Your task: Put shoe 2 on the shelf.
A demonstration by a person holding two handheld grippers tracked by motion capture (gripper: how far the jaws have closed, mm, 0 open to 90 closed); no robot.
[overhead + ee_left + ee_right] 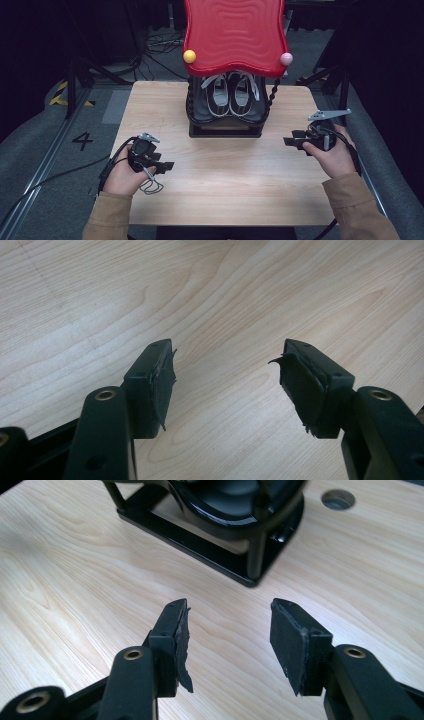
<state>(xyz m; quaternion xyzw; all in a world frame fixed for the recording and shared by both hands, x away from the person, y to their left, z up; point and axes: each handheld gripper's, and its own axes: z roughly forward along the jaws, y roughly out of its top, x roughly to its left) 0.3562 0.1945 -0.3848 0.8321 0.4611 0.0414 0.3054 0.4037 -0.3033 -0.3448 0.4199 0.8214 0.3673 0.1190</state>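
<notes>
Shoes point(229, 93): the pair sits side by side on the lower shelf of the black rack point(226, 126), at the middle of the table's point(225, 170) far edge, under the red wavy top point(234, 31). Toes point at the far edge, heels face us, so the long axis runs near-to-far.

Right gripper point(291, 141) hovers at the right edge, jaws spread wide with nothing between them. In the right gripper view we look along it at the rack's base corner point(250, 570), ahead and slightly up-left of the jaws, apart from them.

Left gripper point(167, 165) hangs over the near-left part of the table, jaws also released and empty; its own view shows bare wood point(225, 315) ahead, so it points away from the rack.

We judge the right hand point(330, 155) nearer and better lined up. If we reach for a shoe, the approach has to come in low from the near side, under the red top, onto the heels.
</notes>
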